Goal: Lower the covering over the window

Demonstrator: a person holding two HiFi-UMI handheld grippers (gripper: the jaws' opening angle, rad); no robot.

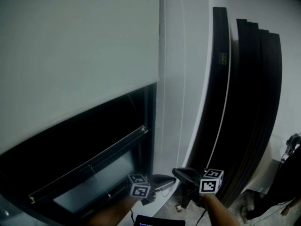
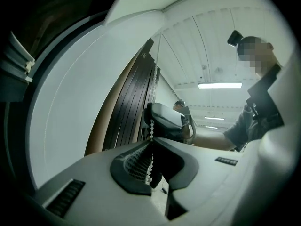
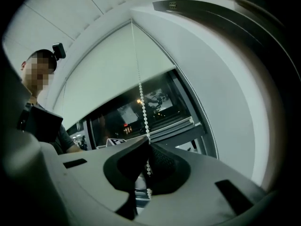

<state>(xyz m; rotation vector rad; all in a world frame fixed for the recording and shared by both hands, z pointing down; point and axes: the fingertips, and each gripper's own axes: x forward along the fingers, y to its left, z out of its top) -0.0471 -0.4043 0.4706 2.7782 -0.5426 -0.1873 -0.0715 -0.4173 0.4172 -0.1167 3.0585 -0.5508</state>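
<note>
Now both claws clamped on bead chain [image 3: 141, 98]. Left gripper [image 2: 151, 142] jaws closed, chain pinched between pads; right gripper [image 3: 149, 144] likewise. Chain runs up beside roller blind [image 1: 80, 55] edge. Blind covers upper window [image 1: 94, 145]; lower pane dark, uncovered.

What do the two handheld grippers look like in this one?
Both the left gripper and right gripper have pale grey bodies with black ribbed pads. Each carries a white cube with black square markers. The forearms show no sleeves.
</note>
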